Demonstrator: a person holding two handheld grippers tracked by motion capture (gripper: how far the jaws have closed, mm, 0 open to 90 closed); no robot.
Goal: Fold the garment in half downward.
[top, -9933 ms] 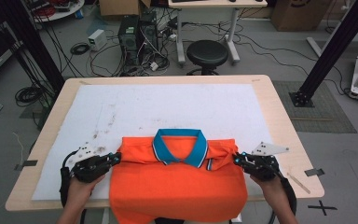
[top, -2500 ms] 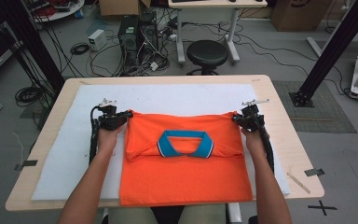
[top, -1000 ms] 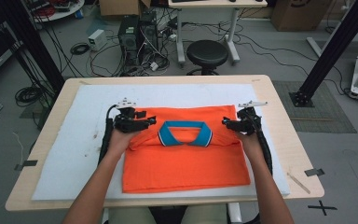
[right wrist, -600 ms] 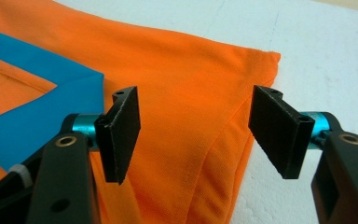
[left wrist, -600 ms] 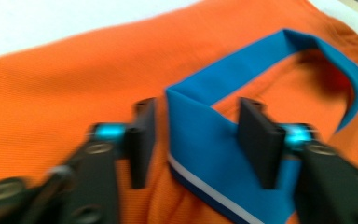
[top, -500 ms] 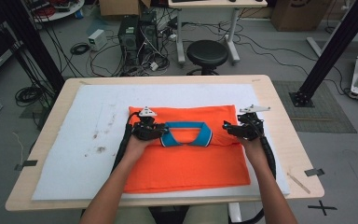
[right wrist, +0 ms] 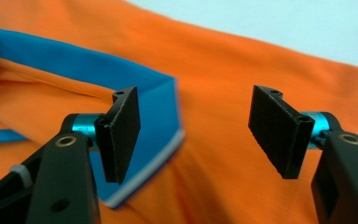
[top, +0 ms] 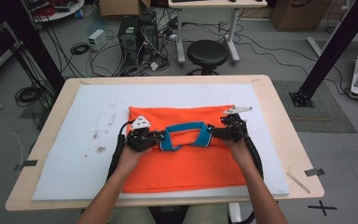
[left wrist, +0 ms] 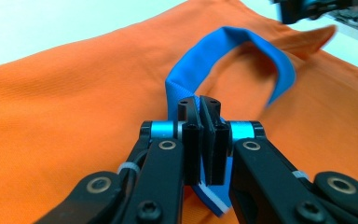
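Orange shirt (top: 186,158) folded and spread flat on the white mat (top: 79,154) of the wooden table (top: 279,112), near the person's edge, with its blue collar (top: 186,136) standing up in a loop across the middle. Left gripper (top: 157,138) at the collar's left end; seen up close in the left gripper view, left gripper (left wrist: 200,109) with jaws just closed and pressed together on the blue collar (left wrist: 242,51), a strip of the band pinched between the pads and its white-edged rim poking out below. Clenched on the collar, then. Right gripper (top: 214,132) at the collar's right end, resting low over the fabric. In the right gripper view, right gripper (right wrist: 193,126) with jaws standing wide apart, released, the orange shirt (right wrist: 242,65) showing between them and the corner of the blue collar (right wrist: 74,65) lying just behind the left-hand pad; touching it or only near, hard to tell from this angle. Both forearms reaching in from the near edge. Black stool (top: 207,53) on the floor beyond the table's far side.
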